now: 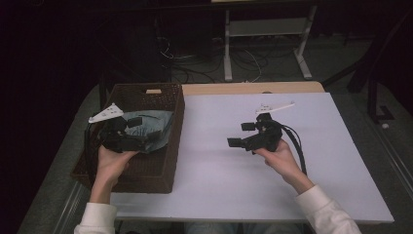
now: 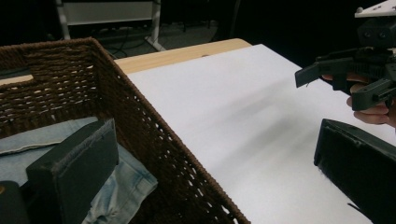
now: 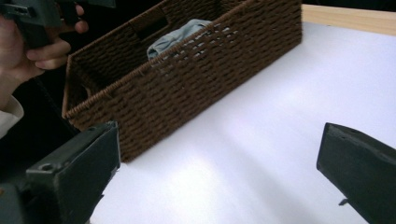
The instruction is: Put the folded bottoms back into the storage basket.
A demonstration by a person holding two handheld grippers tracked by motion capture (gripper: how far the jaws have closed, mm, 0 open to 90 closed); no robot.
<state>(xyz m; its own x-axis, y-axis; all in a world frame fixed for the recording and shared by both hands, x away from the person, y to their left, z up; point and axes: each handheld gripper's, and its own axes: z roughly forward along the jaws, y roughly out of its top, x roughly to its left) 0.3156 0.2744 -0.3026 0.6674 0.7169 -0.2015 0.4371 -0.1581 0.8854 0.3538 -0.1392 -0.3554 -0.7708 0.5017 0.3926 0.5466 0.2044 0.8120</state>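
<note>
Wicker basket (image 1: 171,119) at table's left holds the denim cloth (image 1: 156,127); we hang the left gripper (image 1: 127,132) over it, jaws spread, ready to grab. Right gripper (image 1: 243,135) waits spread above bare white table (image 1: 214,175), out of the way.

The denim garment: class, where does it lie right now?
In the high view the denim garment lies inside the brown wicker basket at the table's left, directly beneath the left gripper.

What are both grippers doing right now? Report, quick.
Left gripper: jaws open, holding nothing, over the denim garment in the wicker basket.
Right gripper: jaws open, empty, above the white table.
</note>
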